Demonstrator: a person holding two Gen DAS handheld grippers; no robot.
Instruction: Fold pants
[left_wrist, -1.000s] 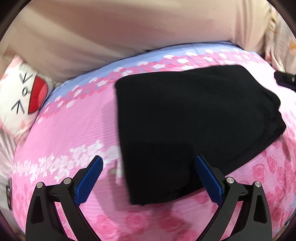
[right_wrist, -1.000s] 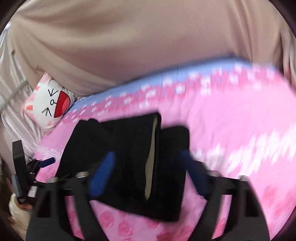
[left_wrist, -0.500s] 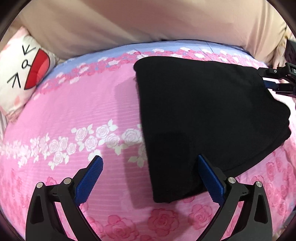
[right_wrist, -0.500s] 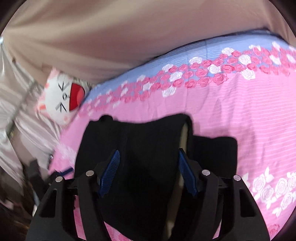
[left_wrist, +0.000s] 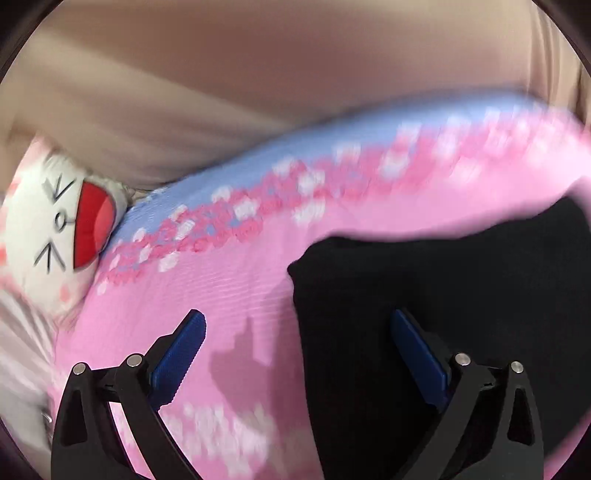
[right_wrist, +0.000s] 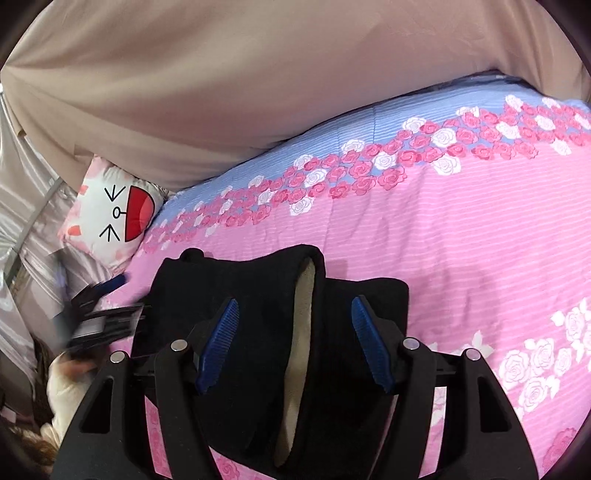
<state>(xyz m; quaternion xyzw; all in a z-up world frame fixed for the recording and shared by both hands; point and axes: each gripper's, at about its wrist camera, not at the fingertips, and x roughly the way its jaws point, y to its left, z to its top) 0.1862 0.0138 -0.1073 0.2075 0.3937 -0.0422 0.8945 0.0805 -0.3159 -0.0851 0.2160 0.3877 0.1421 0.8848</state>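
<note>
Left claw (left_wrist: 295, 339) gapes empty, its view motion-blurred; right claw (right_wrist: 293, 332), just narrowed, straddles the black pants (right_wrist: 258, 332) unpinched, their lower edge cut off

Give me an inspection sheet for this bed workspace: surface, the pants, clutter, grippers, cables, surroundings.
Surface: pink rose-print bedspread with a blue band along the far edge.
Job's things: black pants, folded, pale lining showing at an opening.
Clutter: cat-face pillow at the bed's far left corner.
Grippers: right gripper fingers part open over the pants, not pressing; left gripper open, straddling the pants' edge.
Cables: nothing seen.
Surroundings: beige curtain behind the bed.
</note>
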